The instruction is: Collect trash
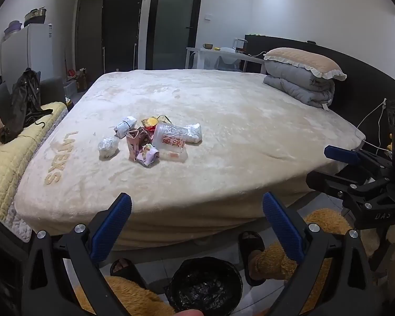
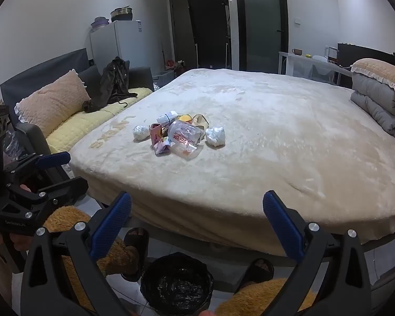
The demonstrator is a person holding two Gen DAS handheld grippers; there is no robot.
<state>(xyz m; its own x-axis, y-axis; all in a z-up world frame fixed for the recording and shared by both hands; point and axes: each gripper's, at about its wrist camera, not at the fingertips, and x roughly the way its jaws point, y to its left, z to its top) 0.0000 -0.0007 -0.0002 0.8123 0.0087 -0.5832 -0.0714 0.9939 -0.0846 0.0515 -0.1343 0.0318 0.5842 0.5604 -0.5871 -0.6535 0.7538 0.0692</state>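
Note:
A pile of trash (image 1: 150, 139) (image 2: 179, 137) lies on the left-middle of the cream bed (image 1: 237, 131) (image 2: 263, 137). It holds a clear plastic cup with red print (image 1: 168, 137) (image 2: 184, 138), a pink carton (image 1: 134, 142), crumpled white paper balls (image 1: 108, 147) (image 2: 215, 136) and wrappers. On the floor at the bed's near edge stands a bin with a black liner (image 1: 176, 273) (image 2: 150, 271). My left gripper (image 1: 197, 205) (image 2: 75, 169) and my right gripper (image 2: 197, 205) (image 1: 318, 164) both hang open and empty above the bin, well short of the pile.
A folded grey quilt with a pillow (image 1: 300, 84) (image 2: 379, 100) lies at the bed's right. A sofa with a yellow cover (image 1: 10, 158) (image 2: 73, 129), a pillow and a black jacket (image 2: 113, 84) borders the bed's left. The person's slippered feet (image 1: 252, 250) (image 2: 134, 250) flank the bin.

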